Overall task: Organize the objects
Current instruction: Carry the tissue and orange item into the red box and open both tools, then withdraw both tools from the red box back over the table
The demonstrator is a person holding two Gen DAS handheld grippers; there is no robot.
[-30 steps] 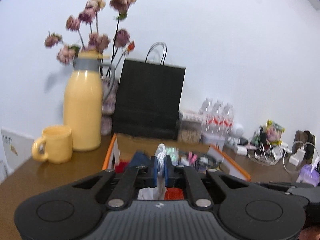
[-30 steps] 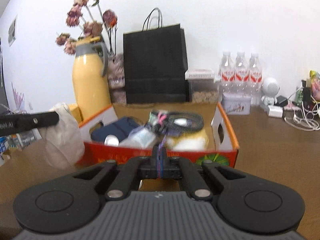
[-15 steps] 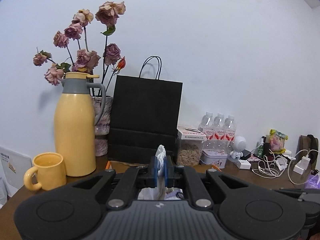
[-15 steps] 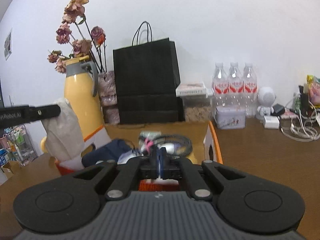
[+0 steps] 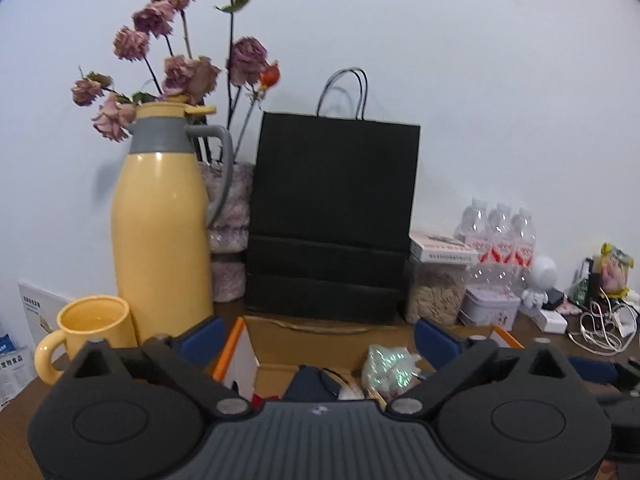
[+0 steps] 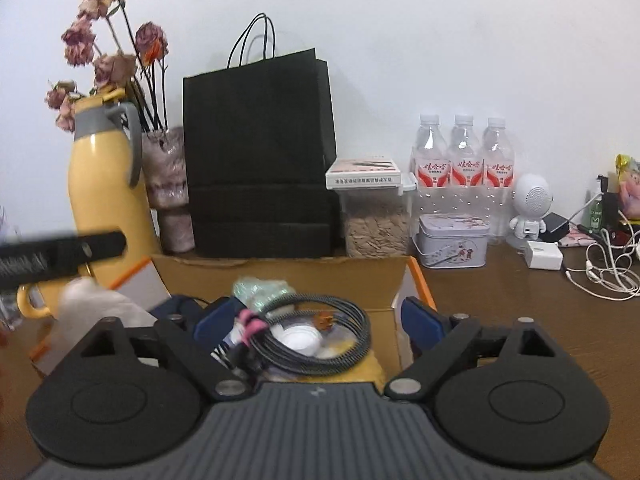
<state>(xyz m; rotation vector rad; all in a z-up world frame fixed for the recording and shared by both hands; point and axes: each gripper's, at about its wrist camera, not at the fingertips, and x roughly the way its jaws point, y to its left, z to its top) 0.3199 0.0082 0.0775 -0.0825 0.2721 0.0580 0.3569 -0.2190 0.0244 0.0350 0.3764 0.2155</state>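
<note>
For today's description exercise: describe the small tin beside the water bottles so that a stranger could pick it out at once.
Start at the tall black paper bag against the wall and move right, past the clear jar of seeds, to the three water bottles. In front of them stands the tin: low, pale lilac, opaque and lidded, unlike its see-through neighbours.

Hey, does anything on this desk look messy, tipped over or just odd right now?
Nothing is tipped or spilled. The oddities: the roses behind the yellow jug look dried out, and the white cables at the table's right side lie in a loose tangle.
</note>
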